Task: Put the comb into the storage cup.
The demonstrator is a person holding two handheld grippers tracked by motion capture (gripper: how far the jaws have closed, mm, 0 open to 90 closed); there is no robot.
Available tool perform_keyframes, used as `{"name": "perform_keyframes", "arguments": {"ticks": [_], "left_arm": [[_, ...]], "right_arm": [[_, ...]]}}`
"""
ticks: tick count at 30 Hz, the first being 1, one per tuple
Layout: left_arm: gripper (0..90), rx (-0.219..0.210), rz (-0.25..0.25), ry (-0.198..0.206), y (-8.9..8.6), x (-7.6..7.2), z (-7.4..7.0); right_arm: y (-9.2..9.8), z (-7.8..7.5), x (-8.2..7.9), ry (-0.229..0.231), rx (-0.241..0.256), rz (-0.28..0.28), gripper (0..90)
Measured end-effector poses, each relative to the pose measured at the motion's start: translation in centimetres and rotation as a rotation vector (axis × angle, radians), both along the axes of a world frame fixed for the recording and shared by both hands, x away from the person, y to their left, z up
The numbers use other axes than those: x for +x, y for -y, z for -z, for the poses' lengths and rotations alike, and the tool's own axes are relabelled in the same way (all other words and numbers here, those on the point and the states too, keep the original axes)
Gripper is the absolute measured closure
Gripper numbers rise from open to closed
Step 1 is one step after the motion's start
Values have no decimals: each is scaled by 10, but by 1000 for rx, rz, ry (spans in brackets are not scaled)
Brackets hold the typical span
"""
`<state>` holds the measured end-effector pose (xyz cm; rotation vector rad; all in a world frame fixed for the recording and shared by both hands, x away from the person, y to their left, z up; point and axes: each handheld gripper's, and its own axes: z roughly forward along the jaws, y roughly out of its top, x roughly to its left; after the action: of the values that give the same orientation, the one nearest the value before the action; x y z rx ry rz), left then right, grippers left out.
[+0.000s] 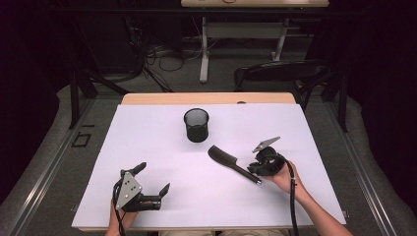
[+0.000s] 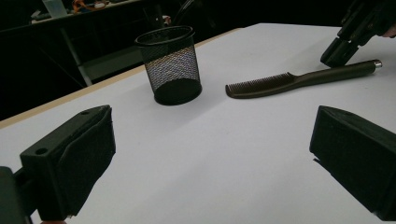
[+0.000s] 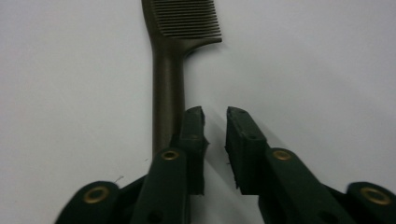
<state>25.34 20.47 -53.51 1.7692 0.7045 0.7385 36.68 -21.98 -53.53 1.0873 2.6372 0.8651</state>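
The right gripper is down at the handle end of the comb, its jaws only a narrow gap apart and holding nothing: in the right gripper view the handle runs along the outside of one jaw, not between the two. That is where I'd expect trouble. If the jaws close from here they will likely pinch air, or nudge the handle sideways and send the comb skidding over the smooth white tabletop; a slim, tapered handle lying flat gives the pads little to bite on, so even a shifted grip may catch only its edge and let the comb swing or drop once lifted. The comb lies flat on the right half of the tabletop, toothed end pointing toward the mesh cup, which stands upright near the middle of the far edge. If the comb is meant for that cup, a loose hold near the tip could let the long toothed end sag and knock the rim, and the cup looks light enough to tip. The left gripper rests by the near left corner, jaws spread wide and empty, well apart from the cup, so nothing steadies it.
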Motion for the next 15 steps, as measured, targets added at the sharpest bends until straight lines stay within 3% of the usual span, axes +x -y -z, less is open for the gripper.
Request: {"name": "perform_keyframes", "arguments": {"ticks": [7, 15], "left_arm": [[1, 0, 0, 0, 0, 0, 0], [1, 0, 1, 1, 0, 0, 0]], "right_arm": [[4, -7, 1, 18, 9, 19, 554], [6, -16, 0, 31, 12, -8, 285]]}}
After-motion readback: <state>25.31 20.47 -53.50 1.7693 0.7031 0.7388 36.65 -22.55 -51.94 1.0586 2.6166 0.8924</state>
